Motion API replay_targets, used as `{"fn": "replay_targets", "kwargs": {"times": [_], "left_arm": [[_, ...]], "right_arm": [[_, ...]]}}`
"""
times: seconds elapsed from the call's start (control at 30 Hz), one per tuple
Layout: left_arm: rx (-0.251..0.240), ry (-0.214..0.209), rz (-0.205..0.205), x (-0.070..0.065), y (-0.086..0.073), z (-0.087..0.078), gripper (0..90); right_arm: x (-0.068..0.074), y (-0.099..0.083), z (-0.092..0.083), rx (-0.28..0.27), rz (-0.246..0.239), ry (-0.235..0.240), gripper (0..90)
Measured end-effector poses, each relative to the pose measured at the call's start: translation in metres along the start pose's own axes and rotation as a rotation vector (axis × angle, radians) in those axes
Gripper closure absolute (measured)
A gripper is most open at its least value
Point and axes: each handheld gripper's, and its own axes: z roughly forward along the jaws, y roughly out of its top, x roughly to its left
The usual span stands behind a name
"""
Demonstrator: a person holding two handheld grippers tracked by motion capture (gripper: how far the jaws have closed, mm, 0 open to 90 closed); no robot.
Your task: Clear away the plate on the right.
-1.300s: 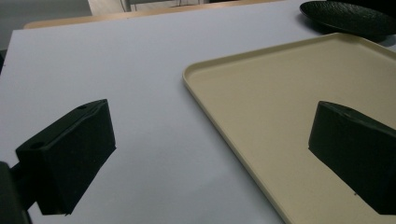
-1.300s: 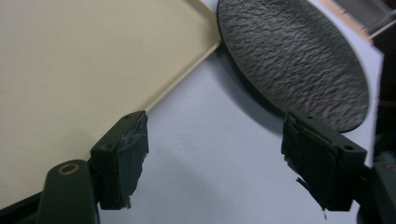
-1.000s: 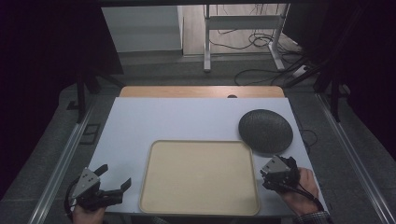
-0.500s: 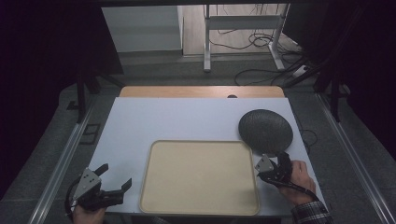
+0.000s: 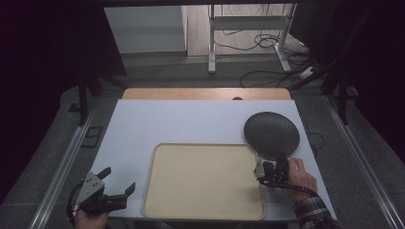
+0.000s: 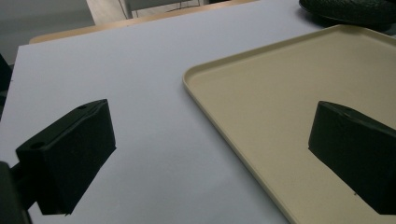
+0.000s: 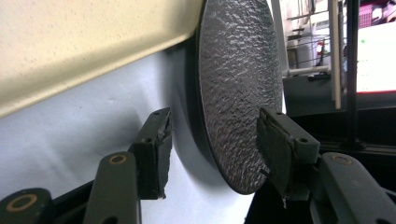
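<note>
At the near left corner of the worktop [image 5: 143, 119] the left hand-held gripper [image 5: 118, 187] sits unmoved, jaws spread wide and empty, one jaw over the bare white surface and the other over the near left part of the beige tray [image 5: 205, 181].

On the near right, the right hand-held gripper [image 5: 273, 168] has come forward from beside the tray's right edge up to the near rim of the dark textured plate [image 5: 271, 133]. Its jaws have just been closing and now stand about half open. In the right gripper view the plate's rim [image 7: 238, 93] lies between the two pads [image 7: 161, 149], one under it against the worktop and one above, with a gap visible on both sides, so nothing is gripped yet.

The plate rests on the worktop toward the right edge, just beyond the tray's far right corner and slightly overlapping it. I judge a pinch on the rim is imminent, probably to lift the plate onto the tray.
</note>
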Motion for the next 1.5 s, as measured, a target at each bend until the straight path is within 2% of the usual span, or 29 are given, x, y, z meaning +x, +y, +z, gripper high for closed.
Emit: {"fn": "replay_targets", "kwargs": {"times": [0.1, 0.2, 0.3, 0.33, 0.53, 0.97, 1.07, 1.1, 1.17, 1.33, 1.4, 1.5], "left_arm": [[0.001, 0.0, 0.001, 0.0, 0.0, 0.0, 0.3], [0.002, 0.002, 0.003, 0.0, 0.0, 0.001, 0.3], [0.004, 0.002, 0.003, 0.0, 0.0, 0.001, 0.3], [0.005, 0.002, 0.003, 0.0, 0.0, 0.001, 0.3], [0.008, 0.003, 0.003, 0.0, 0.0, 0.001, 0.3], [0.014, -0.003, 0.0, 0.0, -0.001, 0.002, 0.3], [0.013, -0.004, -0.002, 0.001, -0.001, 0.002, 0.3], [0.013, -0.004, -0.002, 0.001, -0.001, 0.002, 0.3], [0.009, -0.005, -0.006, 0.001, -0.001, 0.002, 0.3], [0.001, -0.01, -0.02, 0.002, -0.001, 0.001, 0.3], [-0.003, -0.012, -0.028, 0.003, -0.001, 0.0, 0.3], [-0.004, -0.011, -0.03, 0.003, -0.001, 0.0, 0.2]], "right_arm": [[0.003, 0.0, 0.003, 0.008, -0.025, -0.013, 48.5], [0.006, 0.001, 0.008, 0.024, -0.078, -0.034, 51.7], [0.008, 0.002, 0.011, 0.031, -0.098, -0.039, 53.5], [0.01, 0.003, 0.015, 0.037, -0.125, -0.053, 55.4], [0.013, 0.004, 0.024, 0.047, -0.167, -0.08, 60.5], [0.016, 0.005, 0.043, 0.064, -0.177, -0.124, 70.6], [0.018, 0.006, 0.047, 0.066, -0.19, -0.134, 78.0], [0.018, 0.006, 0.047, 0.066, -0.19, -0.134, 78.0], [0.019, 0.006, 0.049, 0.066, -0.192, -0.143, 83.4], [0.021, 0.005, 0.049, 0.068, -0.202, -0.167, 85.6], [0.017, 0.005, 0.046, 0.065, -0.187, -0.163, 86.1], [0.014, 0.004, 0.044, 0.065, -0.192, -0.158, 86.3]]}}
